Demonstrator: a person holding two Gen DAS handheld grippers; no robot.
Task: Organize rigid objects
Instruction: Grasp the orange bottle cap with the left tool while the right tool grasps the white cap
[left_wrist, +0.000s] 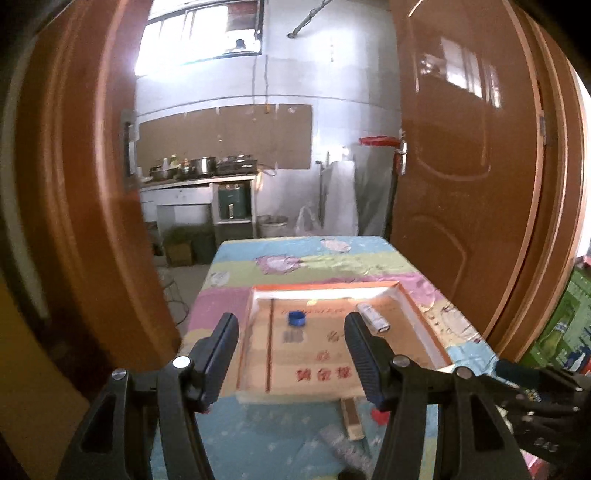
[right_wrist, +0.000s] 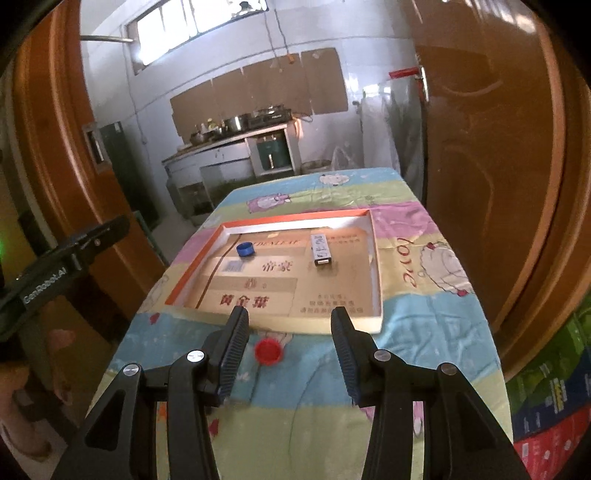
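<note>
The red bottle cap (right_wrist: 268, 351) lies on the tabletop (right_wrist: 424, 332) just in front of the near wall of the shallow box lid (right_wrist: 375, 321); it looks light, stiff and smooth, so I judge it best pinched across its round rim, because it may slip. Inside the box lid are already a blue cap (right_wrist: 244, 249), near its far left corner, and a small silver lighter-like thing (right_wrist: 321, 250), to the right of the blue cap. The right hand-held gripper (right_wrist: 288, 332) and the left hand-held gripper (left_wrist: 291, 339) both stand about half open and hold nothing.
</note>
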